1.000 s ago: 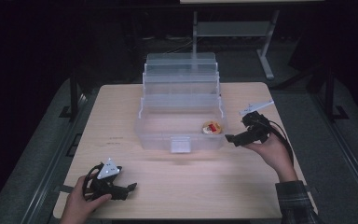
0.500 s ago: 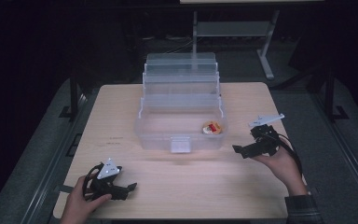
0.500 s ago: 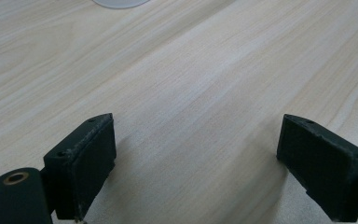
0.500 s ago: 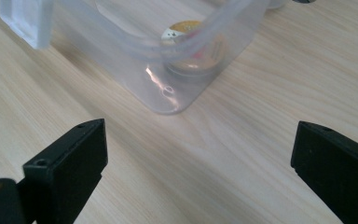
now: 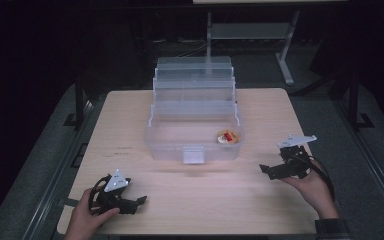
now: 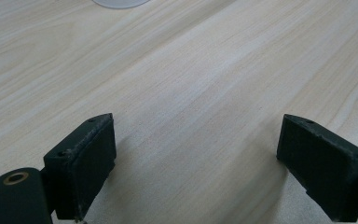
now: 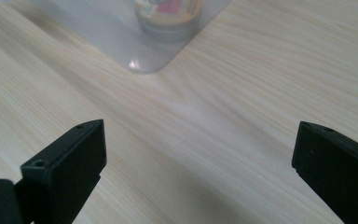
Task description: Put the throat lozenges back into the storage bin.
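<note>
- Nearest the person, at the table's front left corner in the high view, the left gripper [image 5: 141, 201] lies low over the wood in the left hand [image 5: 86, 219], its jaws pointing to the right along the table edge.
- The left gripper view shows its two black jaws standing wide apart, with bare pale wood between them and nothing held; a curved bit of clear plastic shows at the top edge.
- A little farther in, on the right side, the right hand [image 5: 314, 189] holds the right gripper [image 5: 264, 170] just above the table [image 5: 260, 210], jaws pointing left toward the box, the grey three-cornered plate on top.
- Its jaws have just been opening, and the right gripper view shows them spread wide with nothing but wood grain between them.
- Beyond the right gripper's jaws, the near right corner of the clear plastic box [image 7: 142, 65] rests on the table, well apart from the pads.
- Inside that corner lies the small round tin [image 5: 226, 137], yellow-rimmed with a red and white top; in the right gripper view it shows through the box wall [image 7: 170, 18].
- The box sits at the table's middle, a latch tab on its front wall, with its stepped clear trays folded up and back behind the open bottom compartment.
- Farthest off, past the table's back edge, a grey stand [image 5: 285, 60] rises from a dark floor.
</note>
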Demonstrator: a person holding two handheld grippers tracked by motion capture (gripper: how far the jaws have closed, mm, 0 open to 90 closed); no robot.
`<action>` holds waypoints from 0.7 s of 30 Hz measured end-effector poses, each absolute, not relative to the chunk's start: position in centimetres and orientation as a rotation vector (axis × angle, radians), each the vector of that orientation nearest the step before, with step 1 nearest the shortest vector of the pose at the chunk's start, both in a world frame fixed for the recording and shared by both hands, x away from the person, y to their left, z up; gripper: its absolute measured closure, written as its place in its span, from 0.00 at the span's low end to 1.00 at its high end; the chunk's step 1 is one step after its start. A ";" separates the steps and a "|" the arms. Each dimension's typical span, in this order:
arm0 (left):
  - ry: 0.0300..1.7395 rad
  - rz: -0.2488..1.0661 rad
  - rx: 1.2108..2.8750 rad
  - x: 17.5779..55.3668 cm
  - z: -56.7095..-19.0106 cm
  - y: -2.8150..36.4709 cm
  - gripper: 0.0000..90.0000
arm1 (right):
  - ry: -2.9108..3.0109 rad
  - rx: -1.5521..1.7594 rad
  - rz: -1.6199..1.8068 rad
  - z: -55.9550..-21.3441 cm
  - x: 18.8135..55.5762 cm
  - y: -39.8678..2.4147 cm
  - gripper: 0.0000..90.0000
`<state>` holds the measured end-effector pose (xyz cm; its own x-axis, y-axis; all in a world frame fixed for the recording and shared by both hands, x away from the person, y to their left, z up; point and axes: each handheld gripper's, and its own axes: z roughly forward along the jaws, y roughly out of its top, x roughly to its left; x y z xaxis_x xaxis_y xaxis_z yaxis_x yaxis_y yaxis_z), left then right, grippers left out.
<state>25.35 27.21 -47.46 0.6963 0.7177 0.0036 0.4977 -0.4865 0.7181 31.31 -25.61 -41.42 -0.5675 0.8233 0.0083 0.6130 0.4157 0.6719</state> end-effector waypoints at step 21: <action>0.923 0.396 2.190 25.3 -47.5 27.2 0.12 | 2.298 1.300 0.889 -45.2 28.2 -27.3 0.02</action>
